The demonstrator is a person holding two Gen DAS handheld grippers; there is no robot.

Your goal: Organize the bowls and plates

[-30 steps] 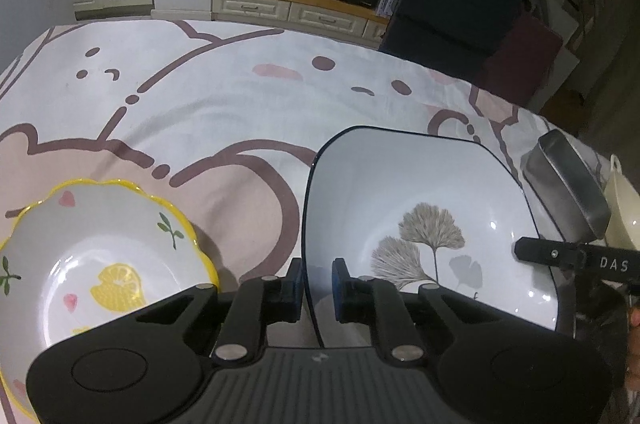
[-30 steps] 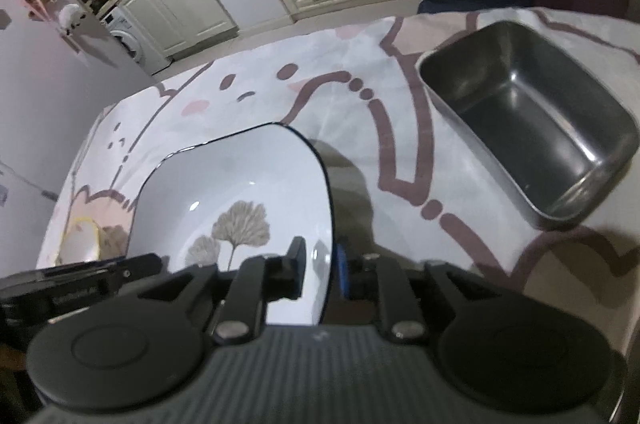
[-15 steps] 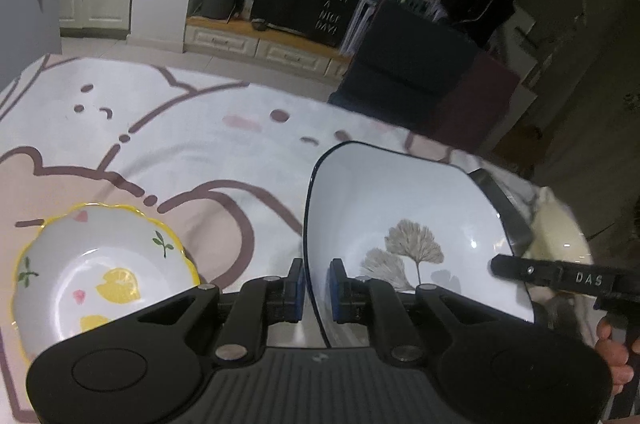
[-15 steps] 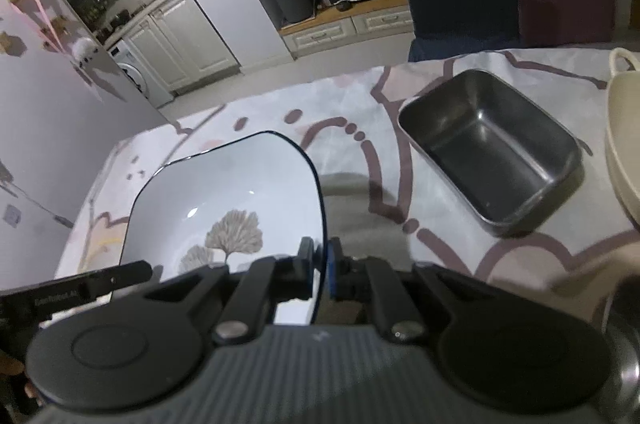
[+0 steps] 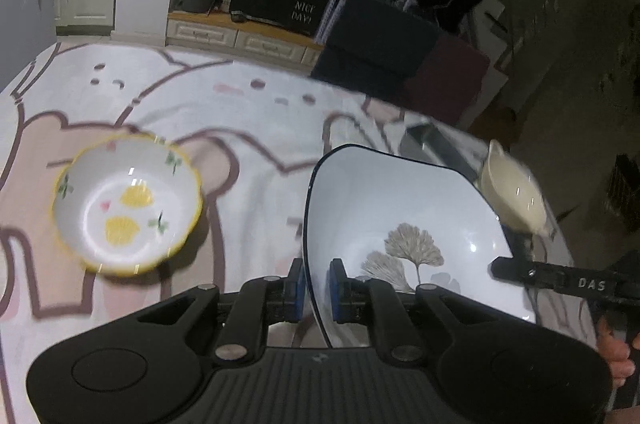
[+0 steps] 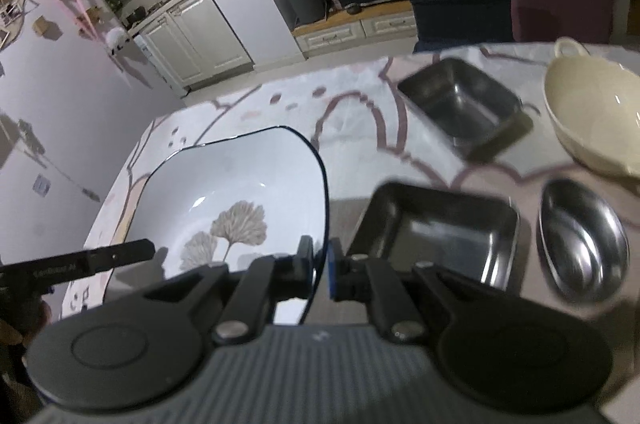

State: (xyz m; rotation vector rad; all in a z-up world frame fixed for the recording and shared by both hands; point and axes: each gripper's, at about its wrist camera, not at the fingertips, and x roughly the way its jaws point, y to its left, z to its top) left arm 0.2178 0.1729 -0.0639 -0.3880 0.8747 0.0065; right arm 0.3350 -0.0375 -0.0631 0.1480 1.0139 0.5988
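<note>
— So how far along is the tidying?

— Early, by my reading. Nothing looks stacked yet. Both claws carry the white leaf plate (image 5: 400, 216) above the tablecloth (image 5: 248, 112).

— Who grips it?

— The left gripper (image 5: 316, 284) pinches the plate's left rim; the right gripper (image 6: 319, 264) pinches its right rim.

— What waits?

— Left of the plate, a yellow-rimmed bowl (image 5: 126, 204). To its right, two square steel trays (image 6: 436, 228) (image 6: 460, 104), an oval steel dish (image 6: 582, 244) and a cream bowl (image 6: 592, 112), all apart.

Open cloth (image 5: 248, 112) beyond yellow-rimmed bowl (image 5: 126, 204); right side crowded: two steel trays (image 6: 460, 104) (image 6: 436, 228), oval dish (image 6: 582, 244), cream bowl (image 6: 592, 112).
</note>
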